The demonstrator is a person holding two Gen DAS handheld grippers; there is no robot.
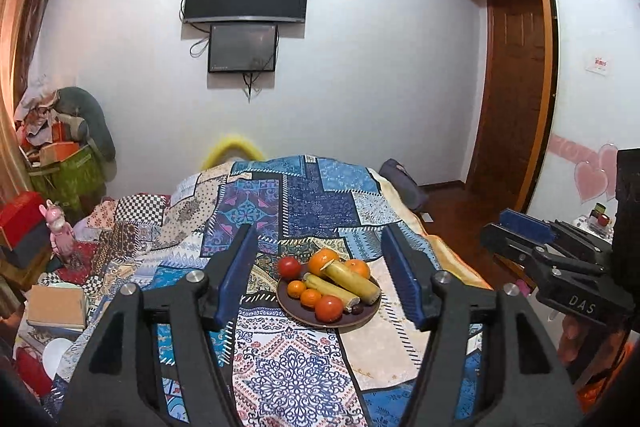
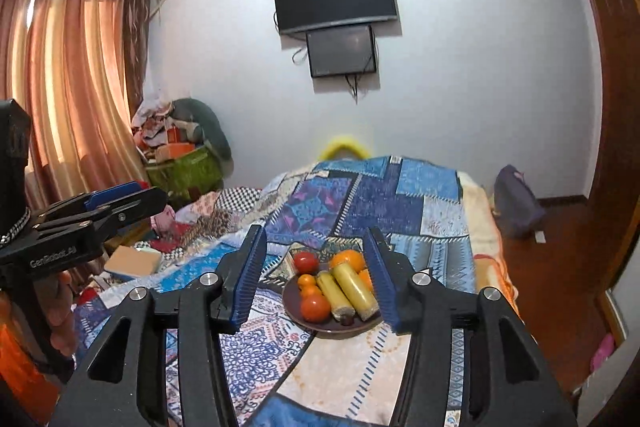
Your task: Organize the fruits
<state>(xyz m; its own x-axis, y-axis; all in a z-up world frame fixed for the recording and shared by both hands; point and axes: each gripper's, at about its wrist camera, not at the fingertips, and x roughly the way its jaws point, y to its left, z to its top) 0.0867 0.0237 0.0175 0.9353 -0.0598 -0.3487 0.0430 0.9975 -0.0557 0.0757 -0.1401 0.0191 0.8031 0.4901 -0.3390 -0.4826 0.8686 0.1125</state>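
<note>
A dark brown plate (image 1: 297,311) sits on the patchwork bedspread (image 1: 280,359). On it lie two yellow-green sugarcane pieces (image 1: 352,281), two red tomatoes (image 1: 329,308), several oranges (image 1: 323,261) and a small dark fruit (image 1: 357,308). My left gripper (image 1: 320,275) is open and empty, held above and before the plate. My right gripper (image 2: 316,273) is open and empty, the plate (image 2: 294,297) showing between its fingers. The right gripper also shows at the right edge of the left wrist view (image 1: 532,231); the left gripper shows at the left of the right wrist view (image 2: 120,201).
The bed fills the middle of the room. Boxes and books (image 1: 56,307) clutter its left side, with a green bag (image 2: 186,169) of things by the curtain. Two screens (image 1: 244,15) hang on the far wall. Wooden floor (image 2: 552,267) and a wardrobe lie to the right.
</note>
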